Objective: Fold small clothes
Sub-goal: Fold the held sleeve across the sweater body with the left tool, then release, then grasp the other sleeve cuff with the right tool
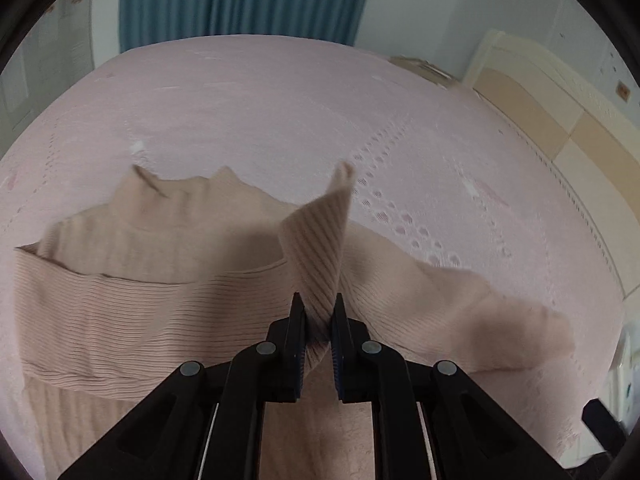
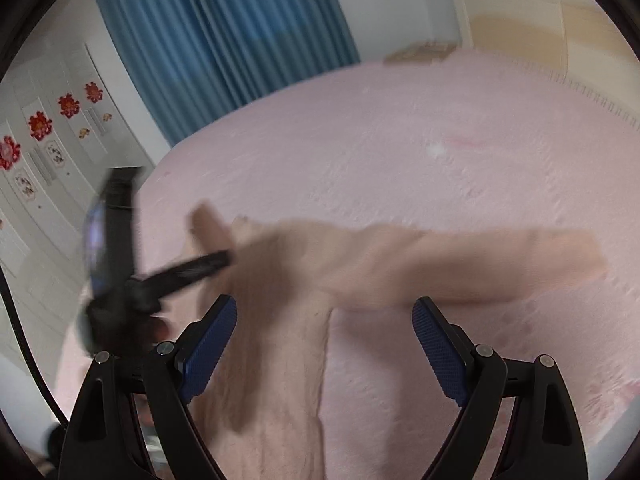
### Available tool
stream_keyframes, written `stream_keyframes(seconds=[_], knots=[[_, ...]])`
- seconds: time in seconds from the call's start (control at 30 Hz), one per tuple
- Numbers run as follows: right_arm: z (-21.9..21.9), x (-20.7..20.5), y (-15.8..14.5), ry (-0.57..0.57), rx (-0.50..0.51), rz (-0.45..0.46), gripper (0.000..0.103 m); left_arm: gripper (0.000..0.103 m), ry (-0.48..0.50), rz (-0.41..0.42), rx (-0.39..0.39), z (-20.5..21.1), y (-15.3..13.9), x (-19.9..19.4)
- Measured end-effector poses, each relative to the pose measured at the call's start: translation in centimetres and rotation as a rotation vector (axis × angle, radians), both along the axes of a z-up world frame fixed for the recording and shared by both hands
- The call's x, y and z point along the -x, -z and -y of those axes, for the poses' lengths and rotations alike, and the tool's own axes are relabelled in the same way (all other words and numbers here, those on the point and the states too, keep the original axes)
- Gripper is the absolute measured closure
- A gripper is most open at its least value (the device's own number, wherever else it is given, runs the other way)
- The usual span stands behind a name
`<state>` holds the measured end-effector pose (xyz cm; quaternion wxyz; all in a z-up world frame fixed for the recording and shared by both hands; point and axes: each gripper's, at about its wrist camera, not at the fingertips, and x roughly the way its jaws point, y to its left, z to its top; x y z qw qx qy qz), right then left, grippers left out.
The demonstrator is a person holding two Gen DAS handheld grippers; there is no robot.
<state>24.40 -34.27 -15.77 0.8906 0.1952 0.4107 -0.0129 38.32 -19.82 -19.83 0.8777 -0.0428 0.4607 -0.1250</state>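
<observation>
Left wrist, sweater sleeve clamped in left hand-held gripper

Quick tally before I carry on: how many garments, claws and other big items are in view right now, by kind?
Beige ribbed sweater: 1
Claws: 2, the left claw shut on the sweater's cuff, the right claw open
Pink bedspread: 1
Blue curtain: 1
Total: 5
</observation>
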Motion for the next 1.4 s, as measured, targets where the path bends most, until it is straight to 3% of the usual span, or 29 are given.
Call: stream_keyframes(seconds=[0.07, 0.2, 0.27, 0.3, 0.37, 0.47, 0.57, 0.63, 0.7, 0.8, 0.9, 1.0, 1.2, 1.4], knots=[[0.3, 0.0, 0.1, 0.013, -0.002, 0.000, 0.015, 0.080, 0.020, -0.015, 0.015, 0.3, 0.5, 0.2], [0.4, -0.2, 0.4, 0.017, -0.035, -0.002, 0.015, 0.049, 0.011, -0.087, 0.076, -2.2, 0.7, 0.3], [0.3, -0.3, 0.8, 0.014, -0.038, -0.014, 0.015, 0.046, -0.041, -0.050, 0.077, -4.7, -0.1, 1.2], [0.0, -0.3, 0.9, 0.007, -0.041, -0.018, 0.015, 0.034, -0.058, -0.037, 0.077, -5.8, -0.3, 1.6], [-0.3, -0.4, 1.1, -0.013, -0.044, -0.019, 0.015, 0.028, -0.111, -0.006, 0.055, -8.8, -0.5, 2.4], [-1.8, -0.5, 1.4, -0.032, 0.008, -0.025, 0.015, 0.028, -0.169, 0.015, -0.017, -12.9, -0.4, 3.2], [-3.4, -0.9, 1.9, -0.056, 0.078, -0.035, 0.016, 0.028, -0.239, -0.009, -0.155, -17.4, 0.5, 3.8], [-4.5, -1.3, 2.5, -0.082, 0.096, -0.044, 0.026, 0.028, -0.289, -0.016, -0.223, -20.6, 1.0, 4.3], [-5.9, -2.1, 3.6, -0.111, 0.120, -0.051, 0.053, 0.028, -0.340, -0.014, -0.249, -23.3, 1.4, 4.5], [-7.6, -2.9, 5.1, -0.119, 0.177, -0.077, 0.073, 0.028, -0.403, -0.056, -0.263, -26.6, 1.7, 3.7], [-9.0, -3.6, 6.7, -0.122, 0.233, -0.103, 0.076, 0.028, -0.418, -0.065, -0.160, -27.8, 1.8, 2.9], [-9.5, -4.2, 6.4, -0.129, 0.262, -0.094, 0.076, 0.028, -0.431, -0.098, -0.107, -29.0, 2.3, 2.4], [-8.8, -7.0, 6.6, -0.108, 0.225, -0.109, 0.073, 0.028, -0.410, -0.099, -0.076, -28.8, 2.2, 2.6], [-8.7, -9.4, 10.6, -0.059, 0.291, -0.221, 0.073, 0.028, -0.397, -0.105, -0.074, -29.0, 2.2, 2.6]])
